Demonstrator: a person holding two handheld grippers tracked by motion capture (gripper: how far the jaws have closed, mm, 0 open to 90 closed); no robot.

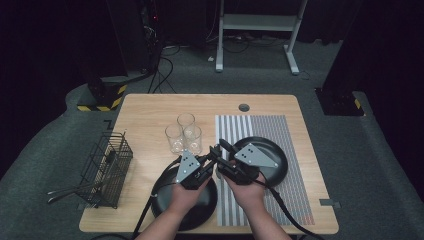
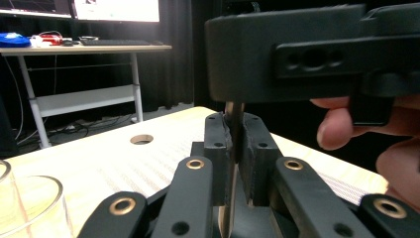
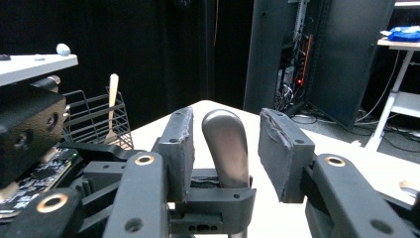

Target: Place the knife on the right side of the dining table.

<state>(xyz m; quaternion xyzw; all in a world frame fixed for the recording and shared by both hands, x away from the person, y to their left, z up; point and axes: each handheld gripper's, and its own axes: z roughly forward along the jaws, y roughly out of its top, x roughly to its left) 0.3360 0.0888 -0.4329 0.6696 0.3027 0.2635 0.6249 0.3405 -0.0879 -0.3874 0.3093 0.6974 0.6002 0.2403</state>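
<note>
Over the middle of the table my two grippers meet tip to tip. My left gripper (image 1: 213, 156) (image 2: 234, 124) is shut on a thin metal utensil (image 2: 234, 115), seen edge-on between its pads. In the right gripper view the utensil's rounded grey handle (image 3: 225, 144) stands upright between the pads of my right gripper (image 3: 225, 126). Those jaws stand open, with a gap on each side of the handle. In the high view my right gripper (image 1: 223, 148) comes in from the right. The utensil's working end is hidden.
Two black plates lie under the hands, one at the front (image 1: 200, 212) and one on the striped placemat (image 1: 260, 125) at the right (image 1: 276, 170). Three glasses (image 1: 184, 136) stand behind. A wire basket (image 1: 107, 167) with utensils sits at the left edge.
</note>
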